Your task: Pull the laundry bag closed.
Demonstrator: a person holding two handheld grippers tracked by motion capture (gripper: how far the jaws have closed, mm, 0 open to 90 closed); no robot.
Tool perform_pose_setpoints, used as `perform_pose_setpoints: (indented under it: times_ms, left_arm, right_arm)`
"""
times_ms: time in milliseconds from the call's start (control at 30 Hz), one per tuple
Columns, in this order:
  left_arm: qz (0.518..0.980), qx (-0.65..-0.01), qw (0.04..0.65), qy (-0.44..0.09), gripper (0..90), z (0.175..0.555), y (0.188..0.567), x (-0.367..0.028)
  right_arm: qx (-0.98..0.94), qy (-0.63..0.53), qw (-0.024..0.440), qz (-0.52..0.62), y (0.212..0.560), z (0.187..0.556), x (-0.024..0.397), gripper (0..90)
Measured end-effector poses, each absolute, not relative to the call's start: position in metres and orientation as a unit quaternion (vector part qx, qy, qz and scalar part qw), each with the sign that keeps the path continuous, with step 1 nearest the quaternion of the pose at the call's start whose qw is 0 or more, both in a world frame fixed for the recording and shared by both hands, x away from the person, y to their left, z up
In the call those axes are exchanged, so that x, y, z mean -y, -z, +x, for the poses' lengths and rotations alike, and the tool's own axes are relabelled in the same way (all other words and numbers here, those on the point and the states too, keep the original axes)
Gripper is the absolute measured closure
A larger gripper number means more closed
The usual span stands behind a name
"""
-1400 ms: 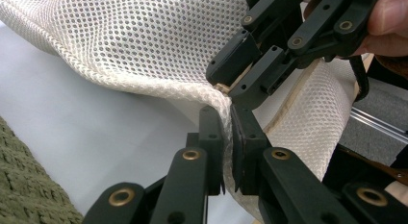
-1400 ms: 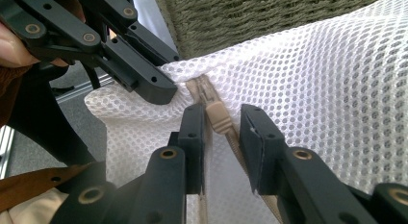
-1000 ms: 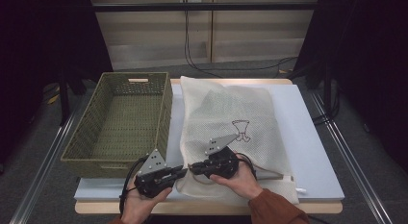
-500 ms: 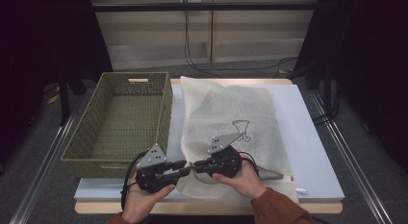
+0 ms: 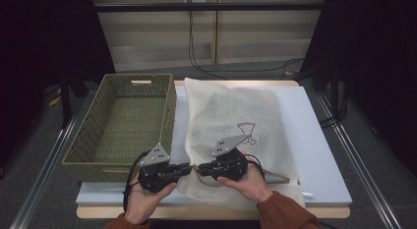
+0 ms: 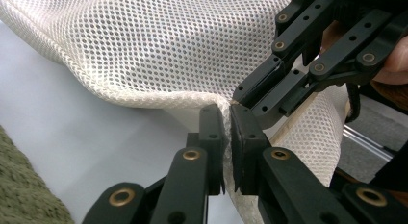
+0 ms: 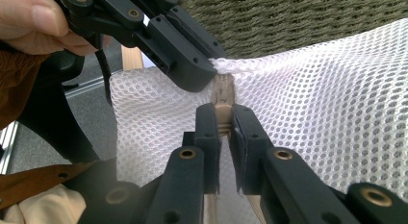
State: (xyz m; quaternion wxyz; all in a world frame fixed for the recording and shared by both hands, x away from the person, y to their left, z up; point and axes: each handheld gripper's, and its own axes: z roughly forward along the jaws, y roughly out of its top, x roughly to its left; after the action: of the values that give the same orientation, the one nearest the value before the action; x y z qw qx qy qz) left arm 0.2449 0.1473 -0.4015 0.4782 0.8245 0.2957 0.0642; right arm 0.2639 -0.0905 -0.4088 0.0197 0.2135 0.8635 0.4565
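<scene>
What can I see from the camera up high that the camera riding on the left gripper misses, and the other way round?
The high view alone takes in the whole white table, the opening of the green woven basket and the printed figure on the mesh bag. The left gripper view alone shows, up close, the left gripper pinching the bag's edge, with the right gripper clamped right beside it. Both show the bag and both grippers meeting at its near edge.
</scene>
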Motion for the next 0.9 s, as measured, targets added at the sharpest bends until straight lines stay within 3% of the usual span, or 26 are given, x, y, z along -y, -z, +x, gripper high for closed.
perform_pose_setpoints:
  times_ms: [900]
  left_arm:
    - [0.817,-0.296,0.488,-0.078,86.5,0.245,0.389,-0.154]
  right_arm:
    - [-0.865,-0.45,0.043,0.217,0.409,0.261,0.094,82.7]
